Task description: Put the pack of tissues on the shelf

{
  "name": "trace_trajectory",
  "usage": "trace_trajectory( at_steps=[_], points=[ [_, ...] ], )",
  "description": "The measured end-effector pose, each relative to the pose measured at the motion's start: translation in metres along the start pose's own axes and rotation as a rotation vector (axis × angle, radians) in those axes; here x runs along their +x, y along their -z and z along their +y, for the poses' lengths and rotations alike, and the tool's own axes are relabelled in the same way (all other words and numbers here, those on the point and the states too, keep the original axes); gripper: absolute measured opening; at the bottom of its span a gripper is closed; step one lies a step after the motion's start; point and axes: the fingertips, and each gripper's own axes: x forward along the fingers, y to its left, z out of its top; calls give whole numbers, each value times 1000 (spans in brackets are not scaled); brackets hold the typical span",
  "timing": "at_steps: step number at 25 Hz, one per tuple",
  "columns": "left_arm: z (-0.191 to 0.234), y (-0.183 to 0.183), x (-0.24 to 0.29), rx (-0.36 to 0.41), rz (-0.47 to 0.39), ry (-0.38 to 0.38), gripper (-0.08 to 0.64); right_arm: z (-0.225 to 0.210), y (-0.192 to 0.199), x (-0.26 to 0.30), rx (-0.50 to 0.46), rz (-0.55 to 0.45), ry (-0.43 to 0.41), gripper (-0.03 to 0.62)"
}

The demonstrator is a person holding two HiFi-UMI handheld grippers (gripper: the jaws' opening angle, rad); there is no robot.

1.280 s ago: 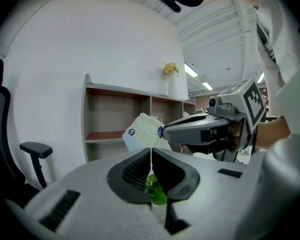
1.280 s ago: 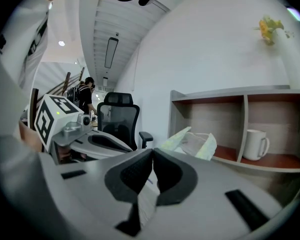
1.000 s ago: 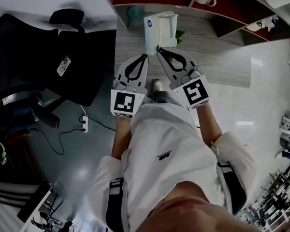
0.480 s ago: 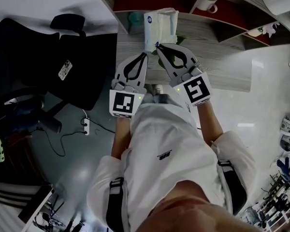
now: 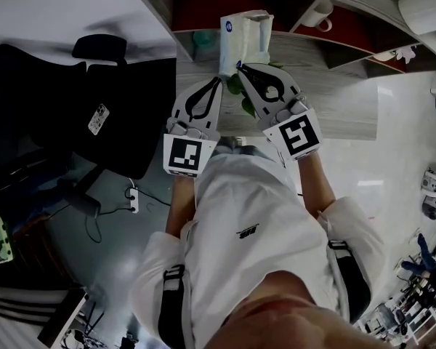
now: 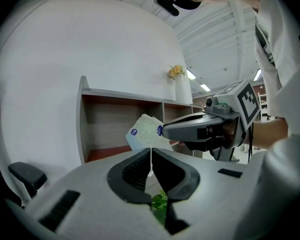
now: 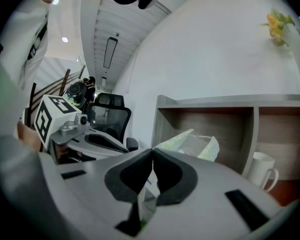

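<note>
The pack of tissues (image 5: 245, 41) is a pale, soft plastic pack with a blue round mark, held up in front of the wooden shelf (image 5: 203, 9) with red-floored compartments. My left gripper (image 5: 220, 81) is shut on the pack's thin lower edge, and my right gripper (image 5: 237, 67) is shut on the same edge beside it. In the left gripper view the pack (image 6: 146, 133) stands just beyond my shut left gripper (image 6: 151, 149), with the shelf (image 6: 115, 129) behind. In the right gripper view the pack (image 7: 192, 144) rises past my shut right gripper (image 7: 153, 150).
A white mug (image 5: 318, 13) stands in the shelf compartment to the right, also the mug (image 7: 260, 170) in the right gripper view. A teal object (image 5: 203, 36) sits left of the pack. A black office chair (image 5: 73, 93) stands at the left. Green leaves (image 5: 245, 102) show below the grippers.
Both grippers have carried the pack of tissues up and forward, closer to the shelf. The shelf now fills more of the top of the head view.
</note>
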Motion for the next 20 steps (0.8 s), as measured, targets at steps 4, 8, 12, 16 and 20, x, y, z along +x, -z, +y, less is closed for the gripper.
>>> trace_trajectory(
  at_steps=[4,8,12,16,20],
  points=[
    [11,-3,12,5,-4,21,32,-13,-2,11,1,5,18,29],
    [23,-10,22,-30,-14,21,32,-23,-4,22,-12,10,29,29],
    [36,-11,29,-40,-20,25,32,-30,-7,34,-13,11,37,29],
    [45,-13,36,-47,-27,33,33,-39,-9,43,-19,17,47,29],
    [54,-13,44,-47,-25,42,32,-46,-9,53,-19,20,55,29]
  ],
)
